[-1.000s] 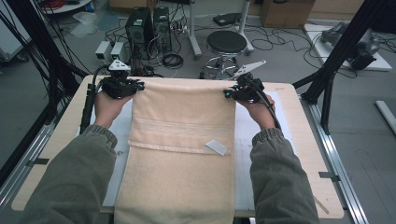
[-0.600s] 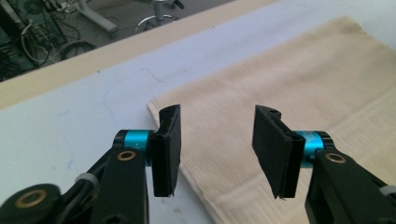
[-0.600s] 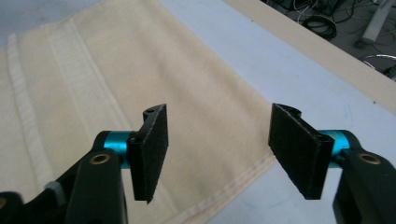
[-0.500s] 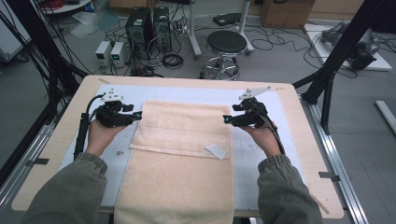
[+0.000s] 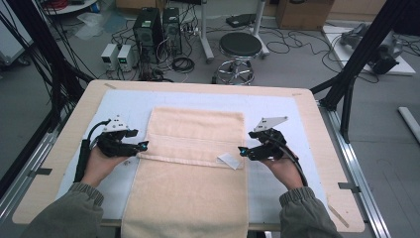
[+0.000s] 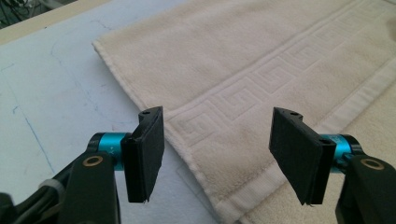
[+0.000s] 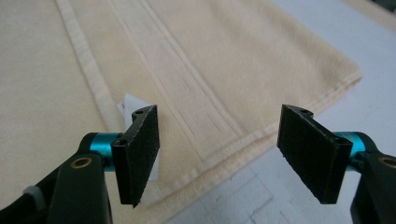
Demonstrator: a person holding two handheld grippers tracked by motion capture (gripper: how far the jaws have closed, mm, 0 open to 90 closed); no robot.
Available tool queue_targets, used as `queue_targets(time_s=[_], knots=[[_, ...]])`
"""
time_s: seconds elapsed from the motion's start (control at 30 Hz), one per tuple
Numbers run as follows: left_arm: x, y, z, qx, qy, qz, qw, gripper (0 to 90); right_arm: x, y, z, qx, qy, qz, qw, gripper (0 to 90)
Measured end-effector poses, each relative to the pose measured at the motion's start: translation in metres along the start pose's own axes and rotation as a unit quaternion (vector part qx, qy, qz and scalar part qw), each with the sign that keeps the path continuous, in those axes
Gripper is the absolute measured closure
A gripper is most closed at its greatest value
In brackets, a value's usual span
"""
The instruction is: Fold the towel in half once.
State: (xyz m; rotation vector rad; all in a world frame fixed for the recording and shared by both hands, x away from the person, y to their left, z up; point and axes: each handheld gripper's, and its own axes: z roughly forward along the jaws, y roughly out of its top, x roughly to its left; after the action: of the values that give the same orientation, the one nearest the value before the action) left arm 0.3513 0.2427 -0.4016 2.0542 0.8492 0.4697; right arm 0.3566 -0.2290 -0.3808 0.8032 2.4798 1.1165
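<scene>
Two black grippers with turquoise collars are at the sides of a cream terry towel (image 5: 195,163) with a woven key-pattern border, which lies on a pale blue-white mat (image 5: 124,101) on the light wooden table (image 5: 64,124). The far part of the towel is folded back toward the person, so that its hemmed edge runs across the middle of the cloth from one gripper to the other; the near end of the towel hangs over the table edge between the two olive-green sleeves (image 5: 64,218).

The left gripper (image 5: 141,147) is just beside the left end of that folded edge. In the left gripper view (image 6: 217,149) its jaws are apart, have just been opening, and do not press on anything; the towel corner with the key pattern lies below and beyond them, not pinched.

The right gripper (image 5: 242,150) is just beside the right end of the same edge. In the right gripper view (image 7: 219,151) its jaws are also released, they have just been opening, and the towel's edge lies flat under the gap without contact to the pads. A small white fabric label (image 5: 229,159) sits on the hem close to this gripper, partly behind one pad (image 7: 140,149).

Both hands rest low over the mat.
</scene>
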Motion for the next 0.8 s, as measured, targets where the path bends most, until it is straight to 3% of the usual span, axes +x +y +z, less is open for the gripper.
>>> queue_targets(time_s=[0.03,0.2,0.37,0.53,0.8], knots=[[-0.001,-0.002,0.000,0.002,-0.002,0.004,1.0000,36.7,0.002,-0.002,-0.001,-0.010,-0.004,-0.007,0.9999,30.2],[-0.006,-0.004,0.004,0.011,-0.014,0.008,0.9998,36.7,0.004,-0.022,0.001,-0.014,0.002,0.009,0.9999,30.2],[-0.014,-0.007,0.009,0.012,-0.020,0.015,0.9996,36.9,0.013,-0.034,0.011,-0.005,0.010,0.010,0.9999,31.8],[-0.014,-0.018,0.014,0.018,-0.021,0.001,0.9996,38.5,0.020,-0.038,0.023,0.004,0.021,0.000,0.9998,33.2],[-0.017,-0.024,0.026,0.055,-0.026,0.012,0.9981,51.3,0.028,-0.040,0.040,0.024,0.042,-0.015,0.9987,42.4]])
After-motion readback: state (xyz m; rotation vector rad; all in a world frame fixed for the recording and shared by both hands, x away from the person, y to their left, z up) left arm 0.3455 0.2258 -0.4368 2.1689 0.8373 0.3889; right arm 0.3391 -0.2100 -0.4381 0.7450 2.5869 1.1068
